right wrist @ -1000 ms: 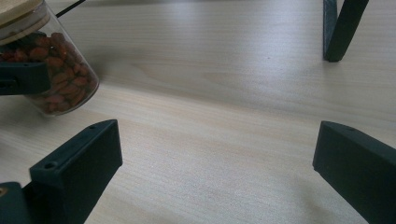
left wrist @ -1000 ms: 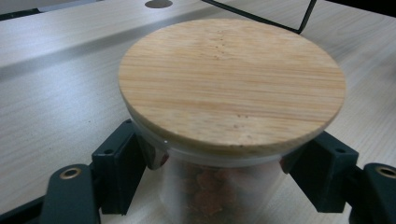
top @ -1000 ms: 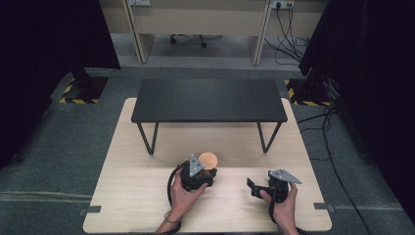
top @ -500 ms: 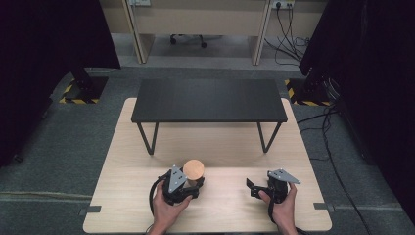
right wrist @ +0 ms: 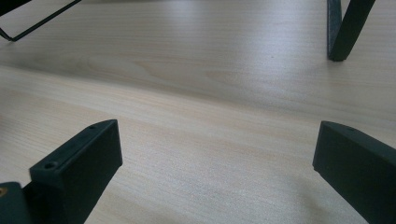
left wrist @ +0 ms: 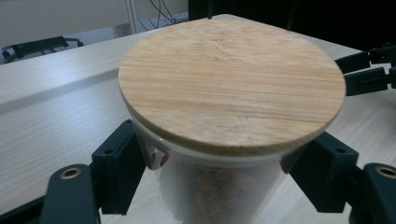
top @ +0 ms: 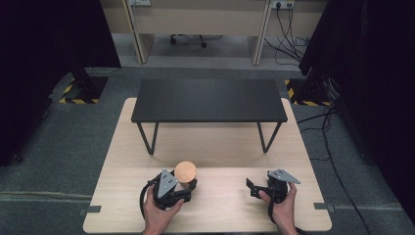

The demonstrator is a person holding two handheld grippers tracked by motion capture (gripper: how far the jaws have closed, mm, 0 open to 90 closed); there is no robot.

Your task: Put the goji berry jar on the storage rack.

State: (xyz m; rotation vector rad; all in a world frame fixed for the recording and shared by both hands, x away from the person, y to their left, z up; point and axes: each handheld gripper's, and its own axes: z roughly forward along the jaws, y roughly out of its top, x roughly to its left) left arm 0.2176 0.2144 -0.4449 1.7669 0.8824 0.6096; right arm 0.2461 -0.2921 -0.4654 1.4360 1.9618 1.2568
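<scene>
A clear glass jar with a round bamboo lid is on the near left part of the light wooden table. My left gripper is shut on the jar's glass body just under the lid. In the left gripper view the lidded jar sits between both black jaws, with brownish contents dimly visible through the glass. My right gripper rests on the table at the near right, its jaws pointing left and open. In the right gripper view the right gripper holds nothing, with bare wood between its jaws.
A low black bench-like shelf on thin metal legs stands across the far half of the table. One of its legs is ahead of the right gripper. The right gripper's jaws appear beyond the jar.
My left hand has carried the jar to the left and nearer to the table's front edge. The right hand has stayed where it was.
</scene>
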